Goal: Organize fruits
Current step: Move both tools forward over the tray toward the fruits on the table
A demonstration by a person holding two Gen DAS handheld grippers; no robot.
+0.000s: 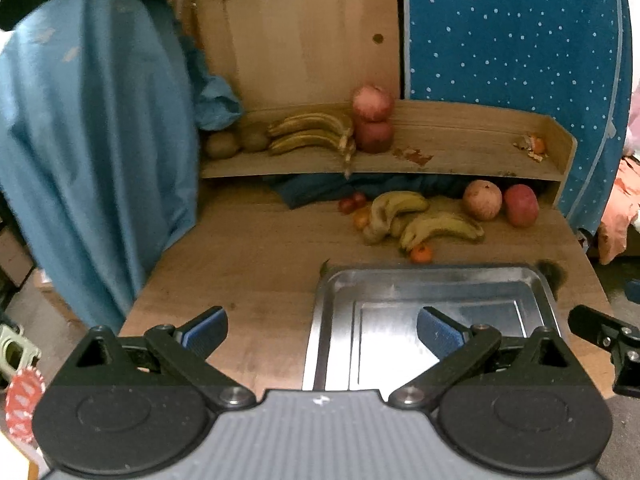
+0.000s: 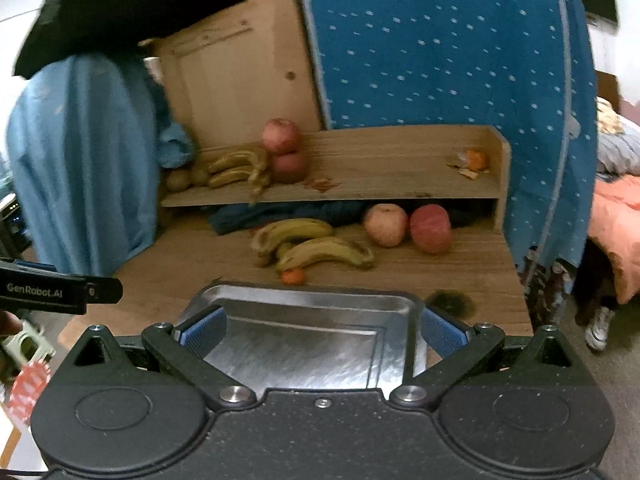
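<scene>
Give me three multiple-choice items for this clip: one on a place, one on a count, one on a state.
1. Where do the two stacked apples sit?
A. on the raised shelf
B. in the metal tray
C. on the floor

2. How many apples lie on the lower tabletop?
A. none
B. two
C. five

3. What is in the metal tray?
A. bananas
B. an apple
C. nothing

Answers:
1. A, they stand one on the other on the shelf, beside the bananas.
2. B, a pale apple and a red apple lie side by side.
3. C, only bare metal shows, as far as the right gripper leaves it visible.
</scene>
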